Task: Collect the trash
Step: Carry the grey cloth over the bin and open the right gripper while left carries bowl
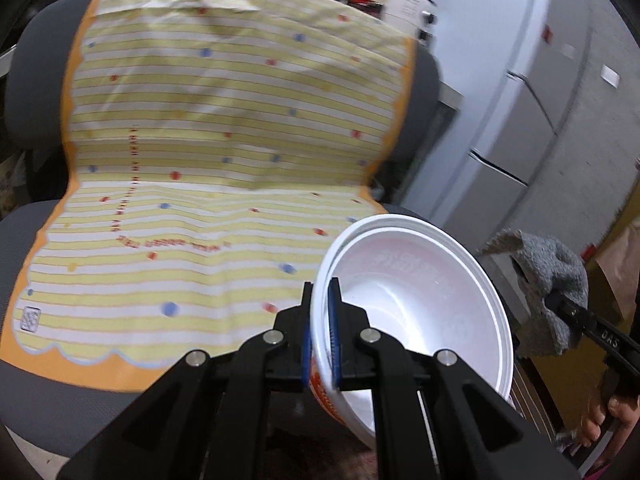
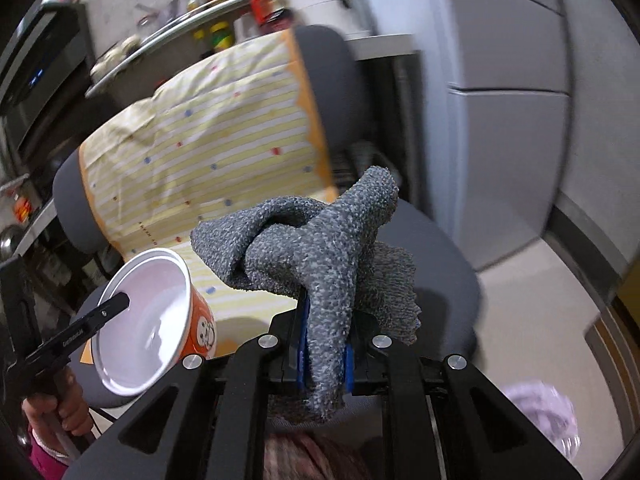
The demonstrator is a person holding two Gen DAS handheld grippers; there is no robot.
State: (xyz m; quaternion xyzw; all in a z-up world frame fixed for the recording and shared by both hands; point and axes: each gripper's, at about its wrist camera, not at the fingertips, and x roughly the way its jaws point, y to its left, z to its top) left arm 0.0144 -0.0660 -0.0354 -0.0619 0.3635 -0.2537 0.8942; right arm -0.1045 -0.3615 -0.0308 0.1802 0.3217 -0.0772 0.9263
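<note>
Two grippers, one cup, one sock. Left gripper (image 1: 320, 328) clamped narrow on the rim wall of a white foam noodle cup with orange printed outside (image 1: 420, 312), one blue pad inside, one outside; cup tilted, mouth toward camera, empty. Right gripper (image 2: 324, 356) pinched nearly closed on a grey fuzzy knit sock (image 2: 320, 264), which bunches above the fingers and droops below. Both held above a grey office chair (image 2: 436, 256) draped with a yellow-striped dotted cloth (image 1: 224, 128). One grey fridge (image 1: 520, 112) beyond.
</note>
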